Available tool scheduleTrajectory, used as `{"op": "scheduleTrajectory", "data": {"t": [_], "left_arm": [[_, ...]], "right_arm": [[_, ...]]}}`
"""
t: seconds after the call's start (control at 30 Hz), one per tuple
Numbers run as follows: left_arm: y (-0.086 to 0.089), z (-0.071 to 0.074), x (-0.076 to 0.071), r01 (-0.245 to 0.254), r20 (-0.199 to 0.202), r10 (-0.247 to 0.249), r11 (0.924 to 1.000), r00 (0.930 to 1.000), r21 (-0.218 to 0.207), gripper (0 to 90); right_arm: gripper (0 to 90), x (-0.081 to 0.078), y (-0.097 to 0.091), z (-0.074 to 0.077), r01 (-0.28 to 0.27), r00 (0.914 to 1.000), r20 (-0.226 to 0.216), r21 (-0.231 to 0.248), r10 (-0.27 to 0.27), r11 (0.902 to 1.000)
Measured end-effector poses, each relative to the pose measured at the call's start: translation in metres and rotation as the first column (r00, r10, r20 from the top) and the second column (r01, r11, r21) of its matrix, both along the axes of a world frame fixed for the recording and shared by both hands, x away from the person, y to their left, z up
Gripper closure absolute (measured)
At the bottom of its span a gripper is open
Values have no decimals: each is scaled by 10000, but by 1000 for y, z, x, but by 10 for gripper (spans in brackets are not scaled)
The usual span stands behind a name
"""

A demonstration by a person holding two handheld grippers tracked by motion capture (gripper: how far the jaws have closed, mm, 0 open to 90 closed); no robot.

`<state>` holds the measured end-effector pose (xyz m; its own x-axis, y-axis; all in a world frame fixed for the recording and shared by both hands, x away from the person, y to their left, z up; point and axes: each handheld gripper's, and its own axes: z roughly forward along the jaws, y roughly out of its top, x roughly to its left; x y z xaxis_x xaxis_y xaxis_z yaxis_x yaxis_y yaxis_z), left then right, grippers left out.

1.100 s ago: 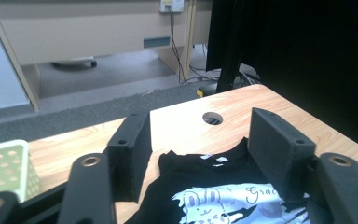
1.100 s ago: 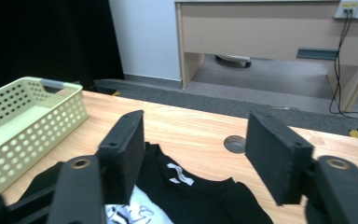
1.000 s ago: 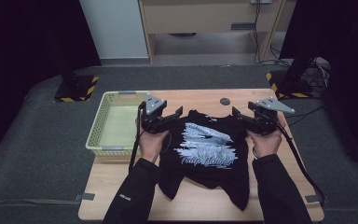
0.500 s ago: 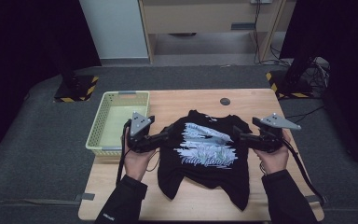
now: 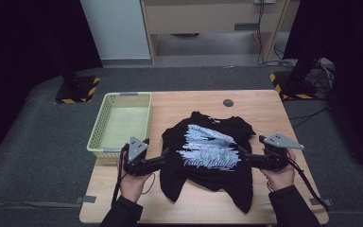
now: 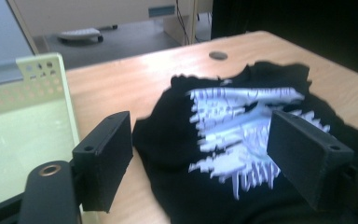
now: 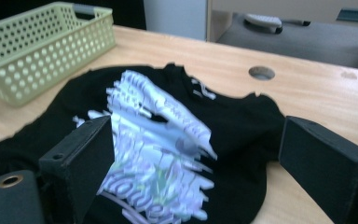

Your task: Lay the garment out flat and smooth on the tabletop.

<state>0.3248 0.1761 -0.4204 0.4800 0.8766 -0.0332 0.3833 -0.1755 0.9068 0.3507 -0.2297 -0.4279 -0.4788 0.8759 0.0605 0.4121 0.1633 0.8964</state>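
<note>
Both grippers flanked the shirt point(image 5: 208, 151), one at each side edge. From the high view the left gripper point(image 5: 163, 156) sat at the shirt's left edge, between shirt and basket point(image 5: 99, 125), pointing inward to the right. The right gripper point(image 5: 243, 156) sat at the shirt's right edge, pointing inward to the left. Each was held in a hand, the left hand point(image 5: 133, 182) and the right hand point(image 5: 280, 175), both on the shirt's near side.

In the left gripper view the jaws stood spread wide, nothing between them, with the shirt point(image 6: 242, 140) lying just ahead and under the far jaw. In the right gripper view the jaws were likewise spread and empty, the shirt point(image 7: 168, 140) directly ahead between them.

The shirt lay crumpled, print up, on the table point(image 5: 264, 104), just right of the basket. Its collar pointed away from the person and its hem toward them, so its long axis ran fore and aft, across the line joining the two grippers. A small round hole point(image 5: 228, 102) lay beyond the collar.

Neither gripper was plainly nearer; each stood right at its own side of the shirt. My guess is that both side edges were about to be pinched.
</note>
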Motion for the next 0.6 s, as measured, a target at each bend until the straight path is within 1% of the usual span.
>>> {"op": "scheduleTrajectory", "data": {"t": [0.03,0.17,0.33,0.4,0.5,0.57,0.6], "left_arm": [[1,-3,-2,-18,-50,18,10000,10000,16,209],[5,-16,-11,24,-315,-14,9996,9995,294,199],[7,-30,-19,4,-491,21,9986,9988,520,182],[6,-34,-21,-43,-513,79,9975,9987,706,170],[4,-42,-25,72,-636,-4,9942,9980,1070,151],[4,-48,-28,158,-718,-66,9915,9974,1288,143],[4,-51,-29,160,-777,-52,9902,9970,1391,132]], "right_arm": [[99,-2,-1,-2,-29,10000,-30,-79,29,10000],[90,-10,-4,-9,-50,9998,-193,-308,44,9995],[79,-18,-8,-17,-120,9988,-471,-324,104,9994],[70,-21,-8,-20,-183,9981,-599,-432,157,9989],[58,-27,-8,-27,-402,9961,-814,-728,342,9965],[56,-31,-6,-32,-457,9954,-895,-1208,350,9916],[61,-34,-5,-36,-537,9949,-910,-1221,427,9911]]}}
